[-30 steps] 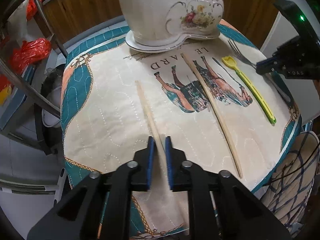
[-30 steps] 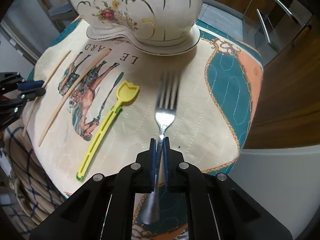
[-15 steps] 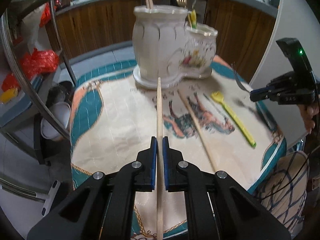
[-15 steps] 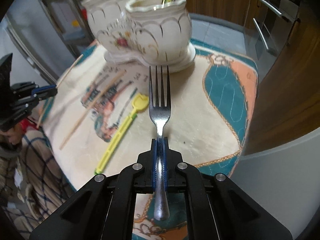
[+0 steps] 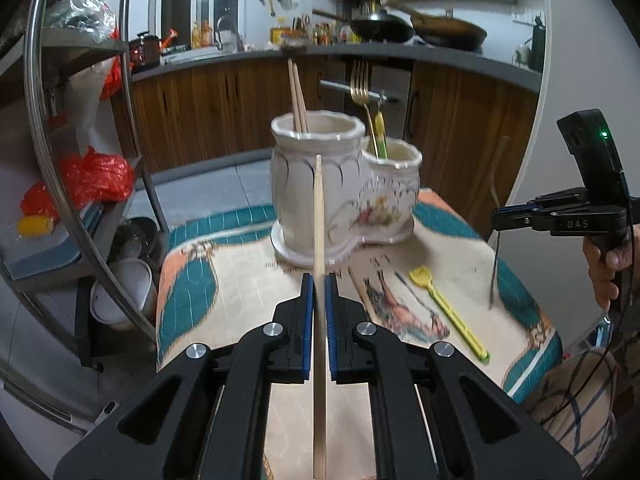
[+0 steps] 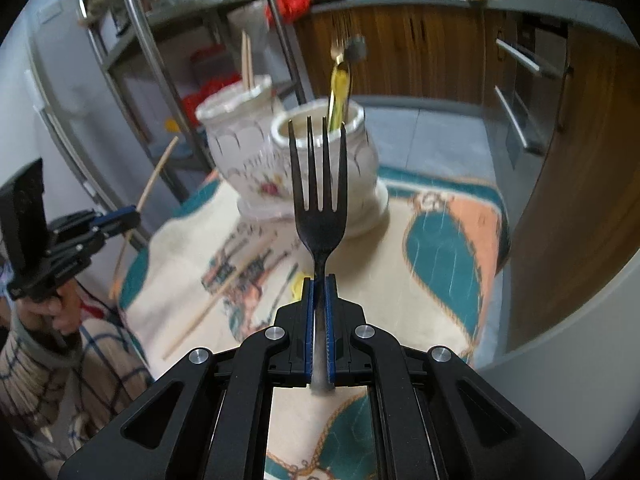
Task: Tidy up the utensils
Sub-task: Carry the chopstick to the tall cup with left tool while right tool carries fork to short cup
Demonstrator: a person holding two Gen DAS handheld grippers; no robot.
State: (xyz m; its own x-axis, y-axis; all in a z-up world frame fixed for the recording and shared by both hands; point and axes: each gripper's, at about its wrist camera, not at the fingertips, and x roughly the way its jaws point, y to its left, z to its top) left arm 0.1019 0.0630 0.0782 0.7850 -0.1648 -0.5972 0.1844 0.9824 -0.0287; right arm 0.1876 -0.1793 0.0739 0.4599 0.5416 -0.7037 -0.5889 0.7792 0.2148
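Left tongs: pinching one wooden chopstick near its middle, tip up toward 12 o'clock, lifted clear of the tabletop

Right tongs: pinching the fork at the neck, tines up, handle end hanging below the pads; also off the tabletop

Holder: white twin ceramic pot with gold trim and flowers, at 12 o'clock of both tongs. Taller cup already carries two chopsticks; shorter cup carries a gold fork and a yellow item

Remaining on the cloth: second loose chopstick at about 1 o'clock of the left tongs, yellow plastic pick further toward 2 o'clock

Handling advice, by judgement:
- chopstick belongs in the taller cup, fork in the shorter one
- raise each piece until its lower end clears the rim, then lower it straight in
- the long free end below each grip may swing; keep the wrist steady and approach from above, not from the side
- loosen only once the lower end is inside the cup
- send the two hands in one at a time; the cups touch each other, so room is tight
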